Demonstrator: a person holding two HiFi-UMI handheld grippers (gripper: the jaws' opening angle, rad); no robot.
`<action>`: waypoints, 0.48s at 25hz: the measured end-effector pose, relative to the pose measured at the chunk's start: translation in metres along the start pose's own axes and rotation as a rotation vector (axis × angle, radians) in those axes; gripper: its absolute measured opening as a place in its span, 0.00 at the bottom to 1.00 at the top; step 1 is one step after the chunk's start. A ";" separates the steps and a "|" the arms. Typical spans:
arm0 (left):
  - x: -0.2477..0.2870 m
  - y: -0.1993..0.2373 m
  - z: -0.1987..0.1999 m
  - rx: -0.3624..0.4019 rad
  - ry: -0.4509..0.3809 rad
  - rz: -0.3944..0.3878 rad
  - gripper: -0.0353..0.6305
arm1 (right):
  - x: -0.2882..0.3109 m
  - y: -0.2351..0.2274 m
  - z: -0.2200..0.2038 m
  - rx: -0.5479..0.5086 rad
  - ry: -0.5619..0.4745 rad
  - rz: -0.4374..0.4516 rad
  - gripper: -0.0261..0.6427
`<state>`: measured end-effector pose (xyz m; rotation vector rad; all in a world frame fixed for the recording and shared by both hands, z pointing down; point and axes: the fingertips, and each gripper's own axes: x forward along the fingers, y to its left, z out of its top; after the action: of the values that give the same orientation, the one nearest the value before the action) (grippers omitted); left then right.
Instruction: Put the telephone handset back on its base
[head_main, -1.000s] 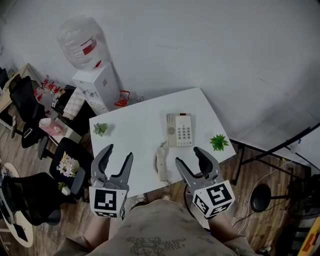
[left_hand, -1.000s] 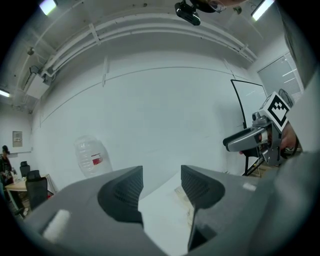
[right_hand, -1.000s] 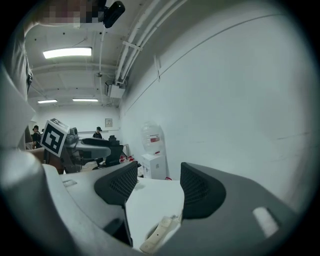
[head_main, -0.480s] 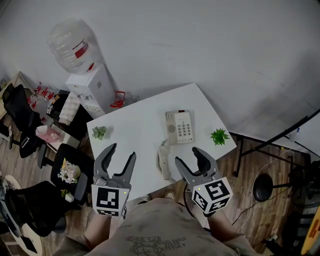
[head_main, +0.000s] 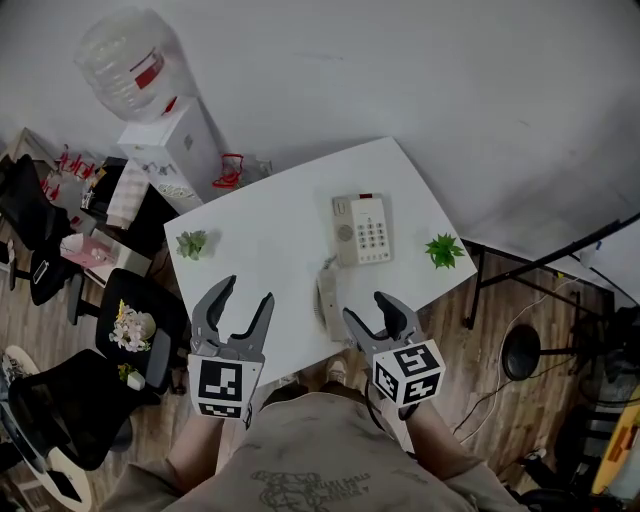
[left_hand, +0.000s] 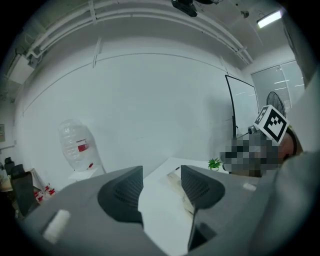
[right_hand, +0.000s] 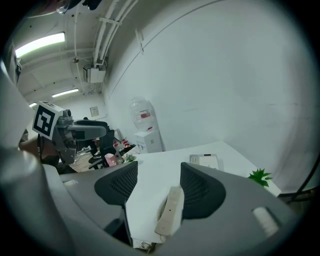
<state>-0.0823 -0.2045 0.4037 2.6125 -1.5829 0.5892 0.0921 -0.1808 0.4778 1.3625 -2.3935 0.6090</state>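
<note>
Right gripper (head_main: 367, 311), jaws apart, hangs just beside handset (head_main: 328, 302).

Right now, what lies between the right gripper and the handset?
Nothing. The right gripper hangs open just short of the handset, with only bare table between them, as the right gripper view shows.
</note>
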 end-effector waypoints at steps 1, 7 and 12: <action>0.003 0.000 -0.006 -0.002 0.012 -0.004 0.41 | 0.005 -0.001 -0.007 0.005 0.018 -0.002 0.46; 0.020 -0.005 -0.048 -0.014 0.106 -0.039 0.41 | 0.034 -0.001 -0.057 0.037 0.135 0.000 0.46; 0.030 -0.019 -0.081 -0.016 0.174 -0.094 0.41 | 0.055 0.002 -0.107 0.075 0.238 -0.001 0.46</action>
<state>-0.0778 -0.2030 0.4919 2.5280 -1.4012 0.7697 0.0701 -0.1654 0.5954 1.2432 -2.2005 0.8195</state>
